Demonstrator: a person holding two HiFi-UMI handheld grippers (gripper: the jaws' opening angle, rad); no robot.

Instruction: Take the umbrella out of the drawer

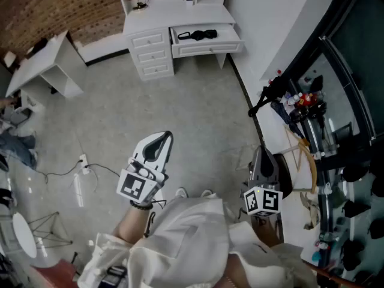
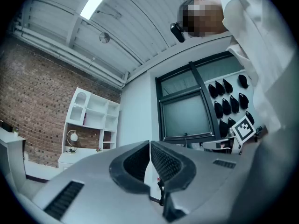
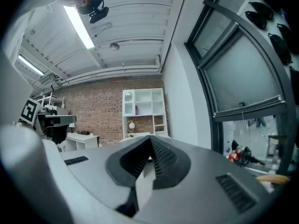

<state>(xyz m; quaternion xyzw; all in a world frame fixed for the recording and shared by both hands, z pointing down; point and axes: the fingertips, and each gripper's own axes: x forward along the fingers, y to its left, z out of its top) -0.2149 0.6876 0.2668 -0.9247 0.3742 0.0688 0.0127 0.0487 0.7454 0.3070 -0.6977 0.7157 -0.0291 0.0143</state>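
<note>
A black folded umbrella (image 1: 198, 35) lies in the open drawer (image 1: 207, 45) of a white desk (image 1: 157, 26) at the far end of the room. Both grippers are held near my body, far from the drawer. My left gripper (image 1: 164, 137) is shut with nothing between its pads, and it points toward the desk. In the left gripper view its jaws (image 2: 150, 144) meet at the tips. My right gripper (image 1: 260, 153) is also shut and empty; its jaws (image 3: 150, 139) touch in the right gripper view. The umbrella shows in neither gripper view.
A white side table (image 1: 42, 65) stands at the left. A cable and power strip (image 1: 82, 164) lie on the grey floor. A rack with black gear and small items (image 1: 303, 110) lines the right wall. A white shelf unit (image 3: 144, 111) tops the desk.
</note>
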